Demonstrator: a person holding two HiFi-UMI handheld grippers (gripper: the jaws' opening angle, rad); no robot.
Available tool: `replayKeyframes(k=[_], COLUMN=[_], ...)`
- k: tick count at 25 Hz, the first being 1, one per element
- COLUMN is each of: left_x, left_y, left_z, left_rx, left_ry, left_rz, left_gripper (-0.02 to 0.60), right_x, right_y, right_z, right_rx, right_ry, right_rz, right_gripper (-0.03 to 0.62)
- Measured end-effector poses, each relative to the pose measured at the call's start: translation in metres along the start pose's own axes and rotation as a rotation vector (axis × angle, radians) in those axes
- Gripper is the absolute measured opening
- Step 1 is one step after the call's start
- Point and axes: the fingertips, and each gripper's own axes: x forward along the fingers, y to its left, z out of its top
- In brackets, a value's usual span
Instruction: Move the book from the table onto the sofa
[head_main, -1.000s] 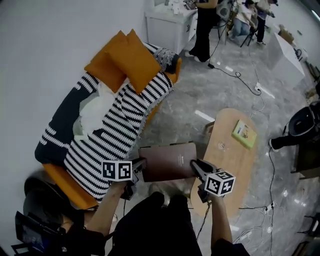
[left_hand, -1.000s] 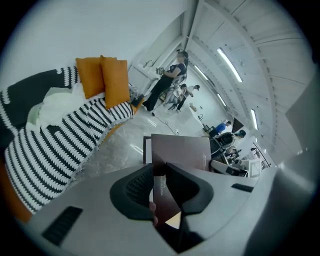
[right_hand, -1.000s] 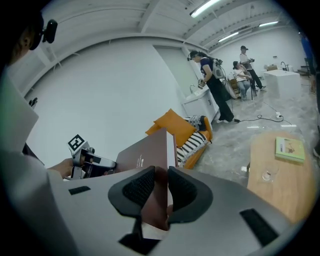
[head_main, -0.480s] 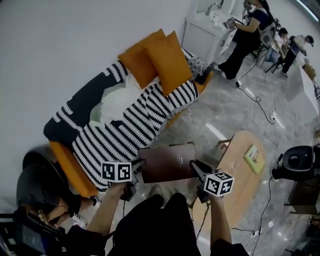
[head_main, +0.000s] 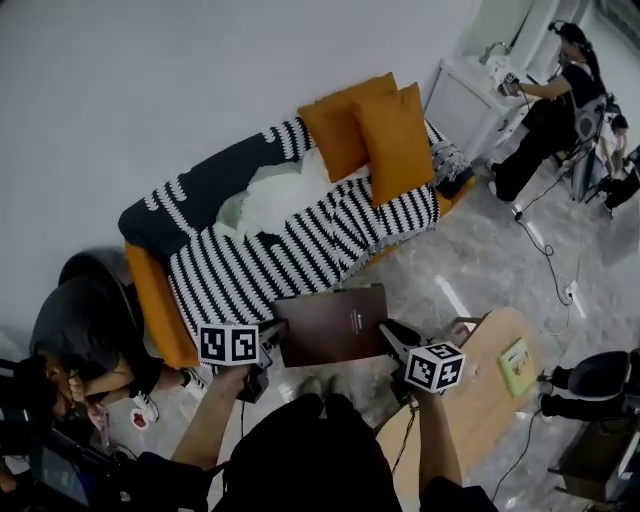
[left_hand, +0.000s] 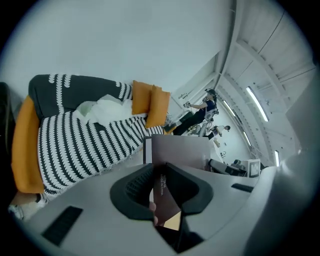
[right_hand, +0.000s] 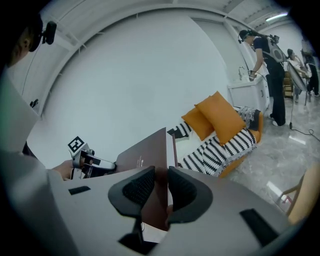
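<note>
I hold a dark brown book in the air between both grippers, roughly level, in front of the sofa. My left gripper is shut on the book's left edge and my right gripper is shut on its right edge. In the left gripper view the book runs between the jaws of the gripper. In the right gripper view the book stands edge-on in the gripper. The sofa has a black and white striped throw and orange cushions. The wooden table lies at the right.
A green booklet lies on the table. A person with a dark head crouches at the sofa's near end, left of me. Other people stand at a white counter at the far right. Cables run over the grey floor.
I have turned left with the book held in both grippers. The sofa has come to the middle of the head view, and the table has slid to the lower right. A crouching person came into view.
</note>
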Motion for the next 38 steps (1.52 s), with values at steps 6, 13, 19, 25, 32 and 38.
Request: replayKeyframes(k=[6, 13, 19, 25, 32, 38], left_x=[0.003, 0.017, 0.023, 0.034, 0.053, 0.065], left_y=[-0.001, -0.016, -0.024, -0.014, 0.024, 0.075], left_z=[-0.01, -0.025, -0.022, -0.004, 0.046, 0.098], left_rx=[-0.062, -0.112, -0.127, -0.138, -0.144, -0.164], left_ry=[-0.06, -0.121, -0.138, -0.138, -0.121, -0.099], left_rz=[0.047, 0.089, 0.106, 0.111, 0.107, 0.098], left_gripper=[0.083, 0.083, 0.083, 0.083, 0.083, 0.081], right_x=[0.01, 0.006, 0.007, 0.028, 0.084, 0.153], right_y=[-0.011, -0.033, -0.044, -0.052, -0.062, -0.062], right_z=[0.006, 0.006, 0.015, 0.028, 0.052, 0.079], right_rx=[-0.052, -0.092, -0.092, -0.094, -0.072, -0.061], right_ry=[0.053, 0.097, 0.106, 0.119, 0.136, 0.155], right_rz=[0.075, 0.145, 0.172, 0.18, 0.174, 0.155], right_gripper=[0.101, 0.101, 0.101, 0.101, 0.101, 0.101])
